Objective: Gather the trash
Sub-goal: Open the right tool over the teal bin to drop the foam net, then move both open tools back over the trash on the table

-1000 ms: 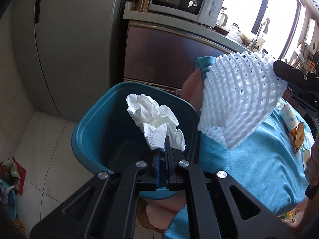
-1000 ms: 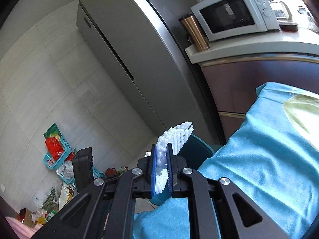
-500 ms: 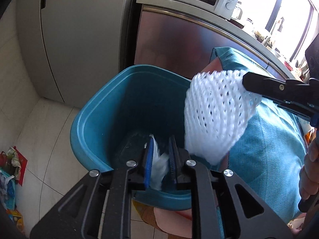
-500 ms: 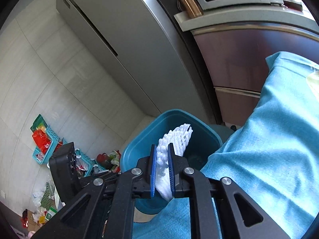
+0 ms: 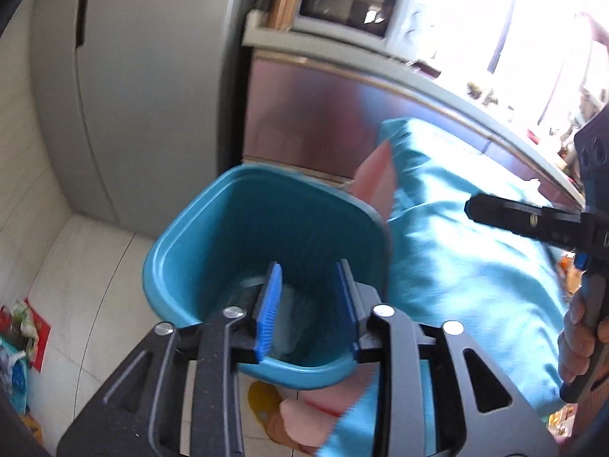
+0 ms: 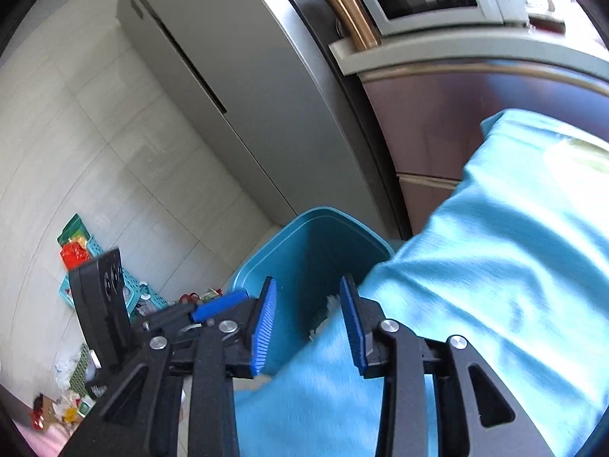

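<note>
A teal trash bin [image 5: 213, 243] stands on the floor beside the table's blue cloth; it also shows in the right wrist view [image 6: 304, 251]. My left gripper [image 5: 308, 304] is open and empty over the bin's near rim. White trash [image 5: 295, 320], the tissue and foam net, lies at the bin's bottom. My right gripper [image 6: 308, 316] is open and empty above the bin's edge; a bit of white foam net [image 6: 331, 301] shows inside the bin. The right gripper's finger [image 5: 525, 221] reaches in from the right in the left wrist view.
A blue tablecloth [image 5: 468, 259] covers the table right of the bin. A grey fridge [image 5: 152, 95] and a counter with a microwave [image 5: 342, 3] stand behind. Baskets and scattered litter [image 6: 76, 251] lie on the tiled floor at left.
Both grippers opened. The tissue dropped from the left gripper and the foam net from the right gripper into the bin.
</note>
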### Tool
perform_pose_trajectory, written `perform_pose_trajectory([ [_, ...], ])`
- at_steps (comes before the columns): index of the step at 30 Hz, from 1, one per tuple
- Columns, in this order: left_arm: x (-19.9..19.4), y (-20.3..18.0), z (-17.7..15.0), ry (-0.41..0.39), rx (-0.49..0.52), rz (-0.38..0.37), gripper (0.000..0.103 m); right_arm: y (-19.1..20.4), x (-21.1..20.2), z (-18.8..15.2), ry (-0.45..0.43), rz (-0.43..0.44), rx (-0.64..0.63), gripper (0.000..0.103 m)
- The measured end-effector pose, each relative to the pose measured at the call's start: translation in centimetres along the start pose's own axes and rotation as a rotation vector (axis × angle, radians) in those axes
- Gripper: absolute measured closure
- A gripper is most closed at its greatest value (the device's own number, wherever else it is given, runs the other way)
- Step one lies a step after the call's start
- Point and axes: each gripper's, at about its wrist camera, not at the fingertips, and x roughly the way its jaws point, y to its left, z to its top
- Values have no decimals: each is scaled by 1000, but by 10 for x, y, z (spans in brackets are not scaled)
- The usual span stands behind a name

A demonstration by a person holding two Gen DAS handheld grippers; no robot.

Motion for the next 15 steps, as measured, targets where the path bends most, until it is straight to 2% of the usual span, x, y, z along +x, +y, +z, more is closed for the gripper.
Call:
perform_pose_trajectory([
  [6,-22,-52,2,-41,103,-121,63,-3,-61,-20,-74,-64,-28,62],
  [10,-28,-92,0,-47,164,-208,57,-17,-108,-39,-131,-120,7,61],
  [15,-26,-145,-6,-35,223,-301,52,-41,-170,-72,-207,-245,58,59],
])
